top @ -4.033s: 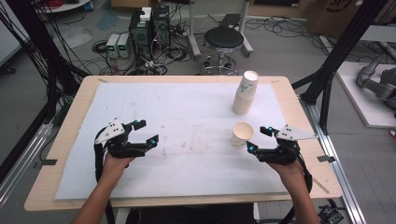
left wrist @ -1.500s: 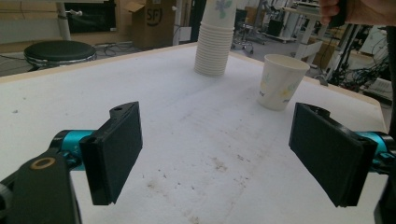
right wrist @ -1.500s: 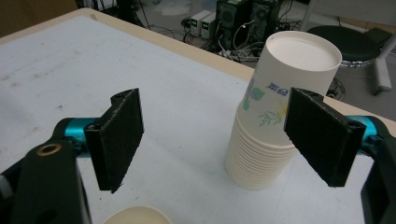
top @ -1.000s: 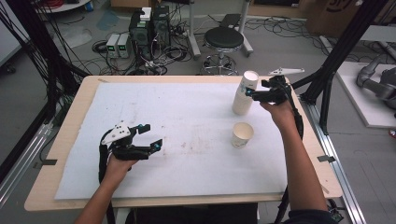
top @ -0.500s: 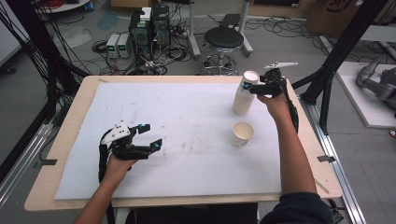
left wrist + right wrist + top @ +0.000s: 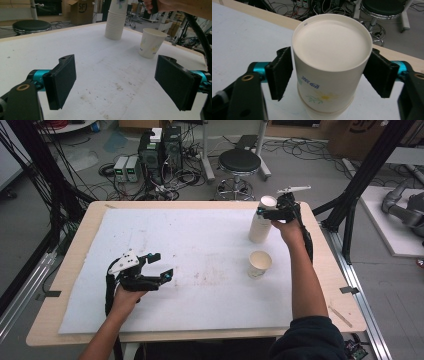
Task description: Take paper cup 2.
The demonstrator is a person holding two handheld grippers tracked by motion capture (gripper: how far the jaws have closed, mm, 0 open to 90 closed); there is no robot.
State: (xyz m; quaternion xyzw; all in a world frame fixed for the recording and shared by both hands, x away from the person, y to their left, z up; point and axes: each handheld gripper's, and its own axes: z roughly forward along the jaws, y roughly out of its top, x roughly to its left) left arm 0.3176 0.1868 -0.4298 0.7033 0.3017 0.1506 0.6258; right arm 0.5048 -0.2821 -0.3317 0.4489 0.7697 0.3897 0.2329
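Note:
A stack of upside-down paper cups (image 6: 260, 227) stands at the back right of the white mat (image 6: 200, 240). My right gripper (image 6: 267, 211) is at the stack's top. Its jaws have just been closing, and both pads (image 6: 280, 72) now lie against the sides of the top cup (image 6: 332, 80), which carries a flower print. A single upright paper cup (image 6: 259, 263) sits nearer the front, a little apart from the stack. My left gripper (image 6: 161, 265) hovers low over the mat at the front left, open with nothing between its pads (image 6: 62, 80). From there, the stack (image 6: 115, 23) and the single cup (image 6: 151, 43) lie ahead.
The mat covers most of the wooden table (image 6: 75, 250), whose bare edge runs close behind the stack. A black stool (image 6: 240, 162) and electronics with cables (image 6: 160, 150) are on the floor behind. Black frame posts (image 6: 370, 175) rise at the right.
My right gripper has shifted a little left and down onto the top of the stack, and its jaws have come in against the top cup. The left gripper has stayed put.

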